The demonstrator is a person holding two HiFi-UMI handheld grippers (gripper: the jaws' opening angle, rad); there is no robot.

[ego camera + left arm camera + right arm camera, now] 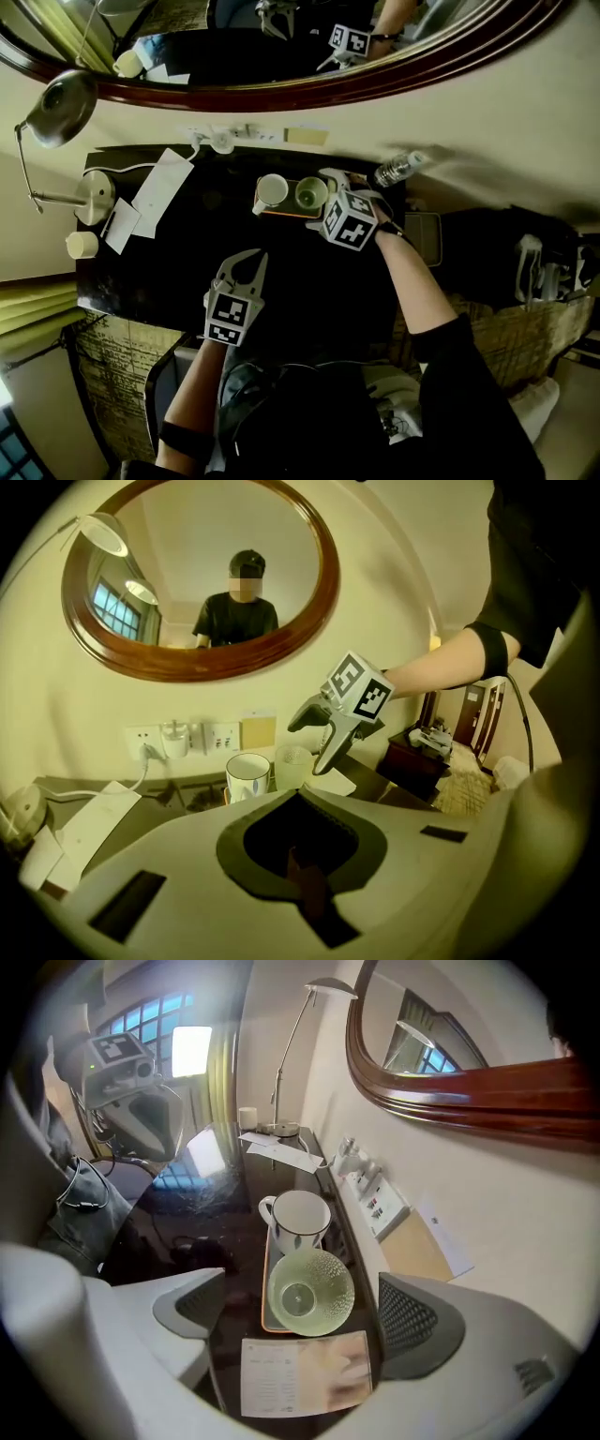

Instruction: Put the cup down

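**Head view:** The glass cup (310,194) stands on the tray (281,215) at the far side of the desk (309,291), just right of the white mug (272,190). R gripper (334,184) is right over the cup. Its marker cube hides the tray's right end, so cup/finger contact is unclear here. L gripper (247,265) is nearer, well apart, w/ jaws together and empty.

**Left gripper view:** L gripper (300,797) has jaws shut on nothing. Its own body hides most of the tray. R gripper (317,735) hangs spread above the cup (292,766).

**Right gripper view:** R gripper (300,1314) has jaws wide apart. The cup (311,1290) sits btwn them, upright, w/ pads clear of it. It looks to touch the mug (298,1218); can't confirm. A leaflet (300,1374) lies nearer, print too small to read.

**Step:** The cup looks set down and let go. Next, prob. back the R gripper off straight, w/o clipping the rim or mug.
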